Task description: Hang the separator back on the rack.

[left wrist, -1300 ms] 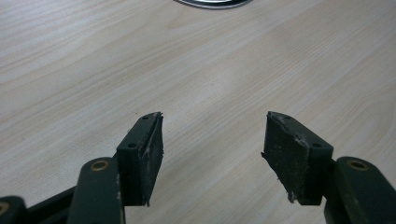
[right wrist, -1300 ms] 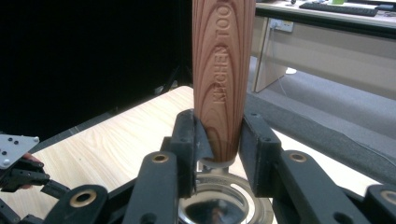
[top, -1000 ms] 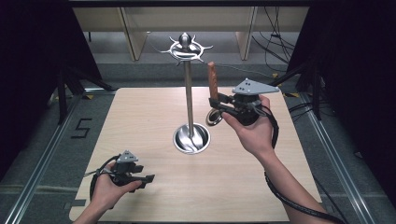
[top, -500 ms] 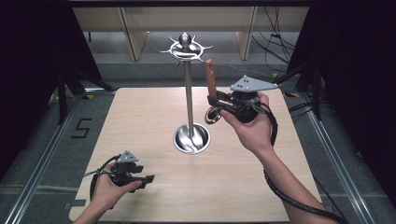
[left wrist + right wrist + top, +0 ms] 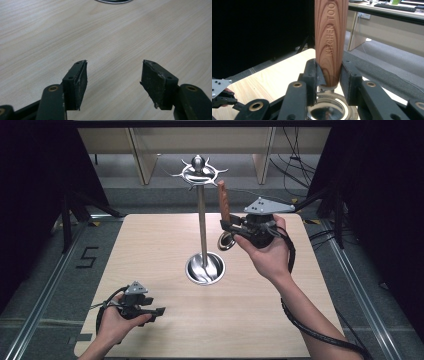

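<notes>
Spanning most of the high view, the light wooden table (image 5: 150, 245) carries a tall steel utensil stand (image 5: 202, 225): round dished base near the table centre, thin upright pole, ring of curved hooks at the top.

Right gripper (image 5: 231, 227) is held raised above the table, just right of the pole and below the hook ring. Its jaws are part-closed, pads pressing both sides of a wooden handle (image 5: 331, 40) stamped "KITCHEN TOOL". Handle stands upright, free end up, close beside the pole; touching or not, cannot tell. Below the grip hangs the utensil's round metal head (image 5: 329, 110); exact type not discernible.

Left gripper (image 5: 152, 311) sits low at the near left of the table, well apart from the stand. Jaws stand wide apart, nothing between the pads (image 5: 77, 82), bare tabletop beneath.
</notes>
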Demonstrator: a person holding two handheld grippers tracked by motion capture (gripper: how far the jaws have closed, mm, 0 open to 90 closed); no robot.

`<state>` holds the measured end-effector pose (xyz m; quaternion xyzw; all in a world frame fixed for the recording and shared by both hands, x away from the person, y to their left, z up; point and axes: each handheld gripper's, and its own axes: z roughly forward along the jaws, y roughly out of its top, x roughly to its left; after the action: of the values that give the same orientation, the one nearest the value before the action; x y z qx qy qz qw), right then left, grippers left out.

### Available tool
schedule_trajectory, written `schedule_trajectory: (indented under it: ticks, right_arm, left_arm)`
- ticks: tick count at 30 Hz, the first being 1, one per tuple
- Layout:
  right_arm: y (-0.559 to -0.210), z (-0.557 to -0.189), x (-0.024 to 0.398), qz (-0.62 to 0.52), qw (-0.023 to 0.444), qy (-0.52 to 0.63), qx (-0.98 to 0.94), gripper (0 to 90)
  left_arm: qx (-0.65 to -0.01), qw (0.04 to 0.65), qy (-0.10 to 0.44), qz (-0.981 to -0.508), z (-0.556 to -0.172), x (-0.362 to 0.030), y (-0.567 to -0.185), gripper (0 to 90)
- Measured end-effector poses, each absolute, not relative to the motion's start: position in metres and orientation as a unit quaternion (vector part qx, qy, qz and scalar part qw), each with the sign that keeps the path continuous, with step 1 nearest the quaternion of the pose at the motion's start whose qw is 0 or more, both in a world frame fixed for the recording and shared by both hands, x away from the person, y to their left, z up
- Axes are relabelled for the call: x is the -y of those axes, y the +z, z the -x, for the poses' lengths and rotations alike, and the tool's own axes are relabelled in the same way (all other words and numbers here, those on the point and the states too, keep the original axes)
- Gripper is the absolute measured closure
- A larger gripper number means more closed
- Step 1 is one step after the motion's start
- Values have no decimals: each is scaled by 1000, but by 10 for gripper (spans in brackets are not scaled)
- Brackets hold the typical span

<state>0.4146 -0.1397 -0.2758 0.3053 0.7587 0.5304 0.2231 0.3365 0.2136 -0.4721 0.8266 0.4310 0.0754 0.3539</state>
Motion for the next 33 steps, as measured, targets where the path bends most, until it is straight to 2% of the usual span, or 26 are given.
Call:
schedule_trajectory:
  ticks: [4, 9, 25, 33]
  right_arm:
    - [-276, -418, 139, -298, 231, 526, -762, 696]
    - [-277, -419, 136, -311, 212, 526, -763, 696]
    - [-276, -432, 128, -304, 217, 520, -768, 696]
    - [-282, -434, 122, -313, 190, 529, -766, 691]
  left_arm:
    - [-434, 347, 90, -826, -337, -214, -472, 368]
    - [-435, 353, 80, -825, -337, -213, -472, 368]
    - [-431, 356, 82, -825, -336, -213, -472, 368]
    - [-432, 353, 85, -826, -336, -213, -471, 368]
